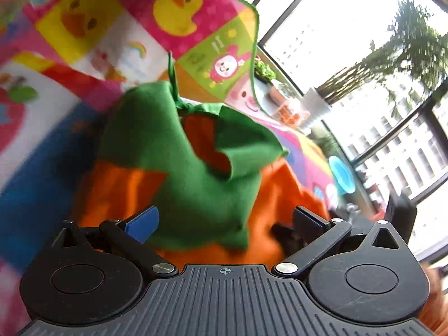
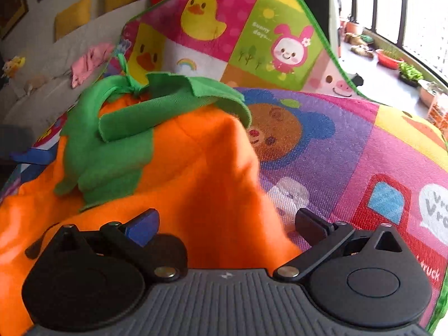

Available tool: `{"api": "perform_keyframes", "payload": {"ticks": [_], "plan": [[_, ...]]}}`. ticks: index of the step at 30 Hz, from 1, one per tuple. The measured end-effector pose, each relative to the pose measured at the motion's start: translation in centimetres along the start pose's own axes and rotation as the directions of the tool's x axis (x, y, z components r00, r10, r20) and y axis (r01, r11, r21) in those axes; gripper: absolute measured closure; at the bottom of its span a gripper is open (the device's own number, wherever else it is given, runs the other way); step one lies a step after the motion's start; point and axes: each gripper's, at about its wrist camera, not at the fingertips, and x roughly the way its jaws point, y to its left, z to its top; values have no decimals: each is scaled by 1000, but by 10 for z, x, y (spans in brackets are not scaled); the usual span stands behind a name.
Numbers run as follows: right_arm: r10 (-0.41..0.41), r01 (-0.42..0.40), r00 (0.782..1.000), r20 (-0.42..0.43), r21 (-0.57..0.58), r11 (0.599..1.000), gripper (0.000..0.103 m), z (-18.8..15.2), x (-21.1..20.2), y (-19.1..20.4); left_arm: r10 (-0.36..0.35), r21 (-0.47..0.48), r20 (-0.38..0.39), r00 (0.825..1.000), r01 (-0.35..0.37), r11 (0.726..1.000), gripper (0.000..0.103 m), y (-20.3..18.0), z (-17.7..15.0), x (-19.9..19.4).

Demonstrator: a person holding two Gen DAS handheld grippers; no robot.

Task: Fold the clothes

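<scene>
A: Where's the garment?

B: The orange costume [image 2: 196, 168] with its green leaf collar [image 2: 112, 151] lies bunched on the cartoon play mat [image 2: 350, 145], not flat.

A: And the tools?

B: Left tool [image 1: 224, 224] and right tool [image 2: 226, 226] are both spread, with cloth between the fingers, unpinched.

A: Stage?

B: Gathering or releasing; I can't tell which.

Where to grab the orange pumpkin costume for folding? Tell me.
Take the orange pumpkin costume by its raised orange fold edge, coming from the mat side with the right hand-held gripper. That edge stands free there; the green collar is floppy.
</scene>
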Motion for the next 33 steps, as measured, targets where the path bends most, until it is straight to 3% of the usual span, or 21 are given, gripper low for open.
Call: {"api": "perform_keyframes", "payload": {"ticks": [3, 5, 7, 9, 11, 12, 13, 15, 16, 17, 21, 23, 26, 30, 33], "plan": [[-21, 19, 999, -28, -71, 997, 0, 4, 6, 6, -20, -7, 8, 1000, 20, 1000, 0, 4, 19, 23], [10, -12, 1000, -23, -92, 996, 0, 12, -3, 3, 50, -30, 127, 991, -47, 998, 0, 10, 39, 17], [39, -32, 997, 63, -111, 993, 0, 22, -23, -1, 128, -57, 227, 965, -118, 991, 0, 18, 57, 7], [22, 6, 982, 186, -150, 989, 0, 38, -45, 0, 194, -74, 266, 944, -180, 981, 0, 28, 68, -3], [32, 8, 966, 258, -150, 989, 0, 61, -53, -2, 258, -94, 303, 917, -241, 966, 0, 38, 80, -14], [38, 5, 956, 290, -147, 989, 0, 72, -56, -3, 265, -99, 300, 916, -246, 964, 0, 42, 78, -18], [60, -18, 954, 295, -144, 989, 0, 83, -53, -3, 260, -102, 286, 922, -240, 965, 0, 45, 74, -20], [114, -76, 955, 275, -146, 986, 14, 103, -38, 2, 238, -90, 252, 938, -222, 971, 0, 43, 61, -20], [128, -87, 959, 251, -168, 982, 30, 109, -26, 9, 224, -76, 229, 947, -212, 974, 0, 40, 53, -18], [138, -94, 964, 225, -194, 977, 39, 114, -13, 16, 206, -61, 210, 956, -198, 978, 0, 37, 45, -16], [97, -36, 981, 170, -331, 943, 47, 112, 33, 51, 118, -25, 172, 978, -115, 993, 0, 29, 20, -14], [66, -18, 990, 122, -358, 933, 73, 105, 52, 64, 84, -59, 153, 985, -76, 995, 0, 33, 16, -15], [53, 1, 990, 134, -373, 928, 88, 96, 46, 70, 11, -129, 126, 992, 6, 992, 0, 42, 12, -17], [57, 50, 961, 270, -373, 926, 90, 85, -14, 59, -31, -122, 107, 994, 44, 992, 0, 41, 4, -18], [42, 96, 949, 311, -417, 904, 90, 66, -52, 48, -46, -106, 100, 994, 57, 993, 0, 37, -1, -17]]}}
